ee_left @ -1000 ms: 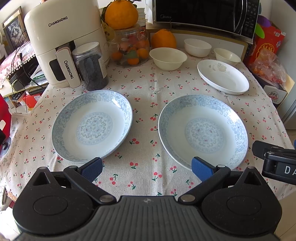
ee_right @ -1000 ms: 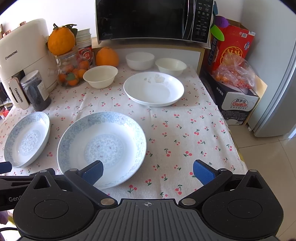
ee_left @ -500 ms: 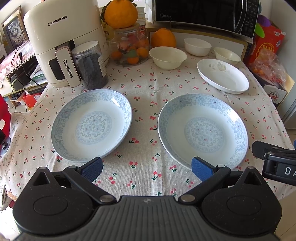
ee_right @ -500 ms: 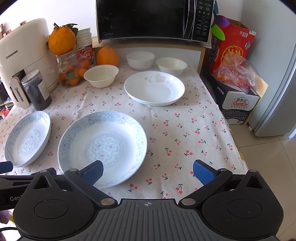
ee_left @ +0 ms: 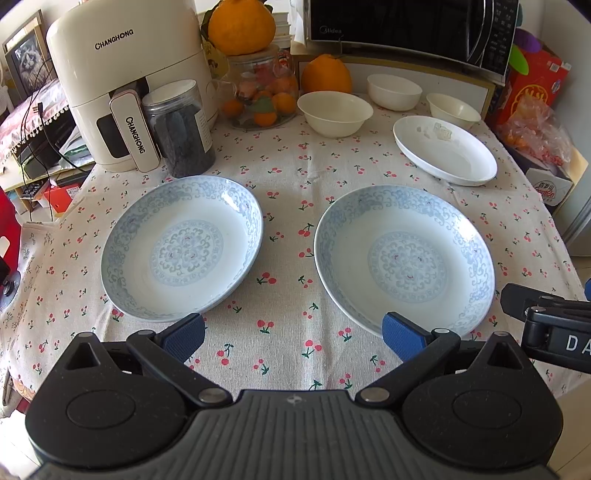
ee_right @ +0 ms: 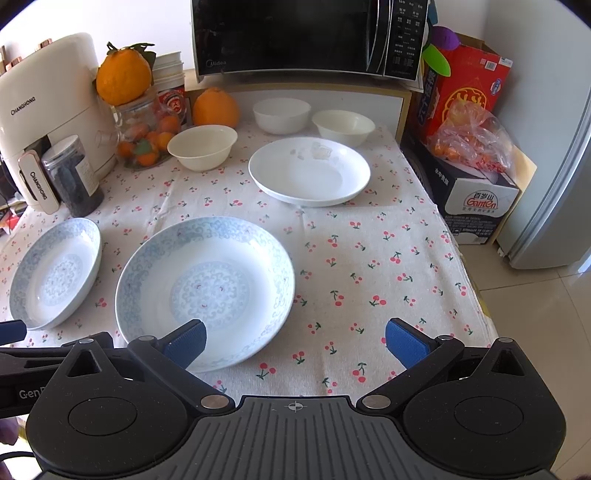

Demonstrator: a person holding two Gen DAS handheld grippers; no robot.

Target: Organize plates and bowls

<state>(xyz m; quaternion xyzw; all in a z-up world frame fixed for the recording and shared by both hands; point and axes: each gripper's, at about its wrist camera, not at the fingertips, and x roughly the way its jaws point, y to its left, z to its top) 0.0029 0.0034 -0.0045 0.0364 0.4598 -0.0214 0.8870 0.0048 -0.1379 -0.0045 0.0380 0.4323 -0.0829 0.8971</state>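
Two blue-patterned plates lie on the cherry-print tablecloth: the left plate [ee_left: 183, 245] [ee_right: 55, 271] and the right plate [ee_left: 404, 258] [ee_right: 207, 288]. Farther back sit a plain white plate [ee_left: 445, 149] [ee_right: 309, 170] and three white bowls: one near the jar [ee_left: 334, 112] [ee_right: 202, 146], one under the microwave [ee_left: 394, 91] [ee_right: 281, 114] and one at the right [ee_left: 453, 109] [ee_right: 343, 126]. My left gripper [ee_left: 293, 338] hovers open at the table's near edge, between the two blue plates. My right gripper [ee_right: 295, 341] is open too, its left pad over the right plate's near rim.
A white air fryer [ee_left: 122, 92], a dark jar [ee_left: 181, 127], a glass jar of small oranges [ee_left: 262, 96] and a large orange [ee_left: 325, 74] line the back. A microwave [ee_right: 306, 35] sits on a shelf. Boxes [ee_right: 469, 155] stand off the table's right edge.
Both grippers have drifted slightly; the views shifted a little, with the plates appearing marginally nearer. Nothing was gripped or moved.
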